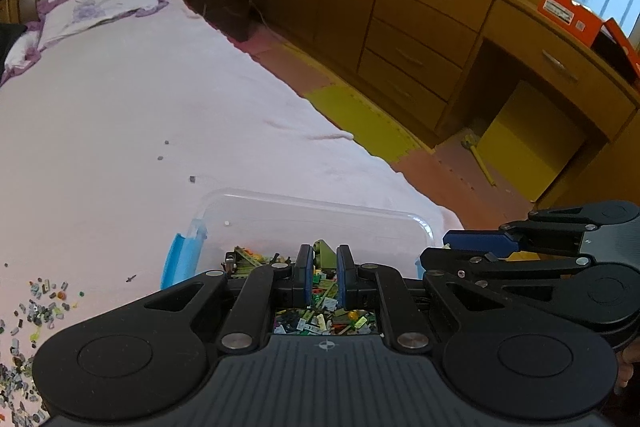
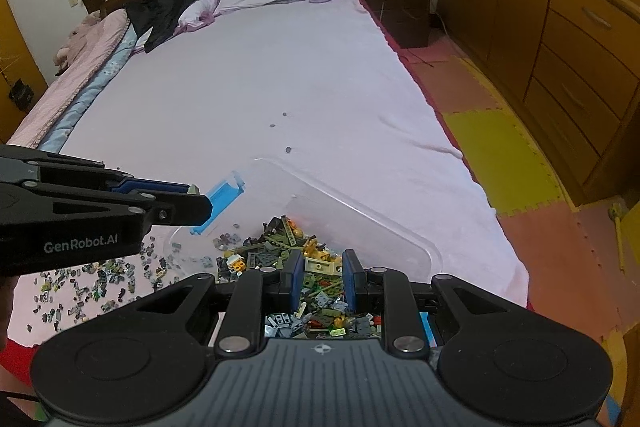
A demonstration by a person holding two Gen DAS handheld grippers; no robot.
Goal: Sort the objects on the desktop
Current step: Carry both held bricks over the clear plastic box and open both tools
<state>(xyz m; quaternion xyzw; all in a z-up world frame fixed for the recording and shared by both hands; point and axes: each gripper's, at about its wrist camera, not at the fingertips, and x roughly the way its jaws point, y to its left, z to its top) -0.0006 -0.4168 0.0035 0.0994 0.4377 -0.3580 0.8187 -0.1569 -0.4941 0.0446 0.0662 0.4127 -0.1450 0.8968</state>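
On the near end of a bed covered by a pale pink sheet sits a clear plastic storage box with blue latches, partly filled with a heap of small building-block pieces in green, grey, yellow and orange. More loose pieces lie scattered on the sheet just left of the box, and three grey bits lie apart further up the bed. The left tongs hang over the box, pinching an olive-green sloped brick between the blue pads. The right tongs hover above the heap beside them, pinching a tan plate piece that spans the narrow gap between the pads. A wooden dresser stands along the wall by the window.
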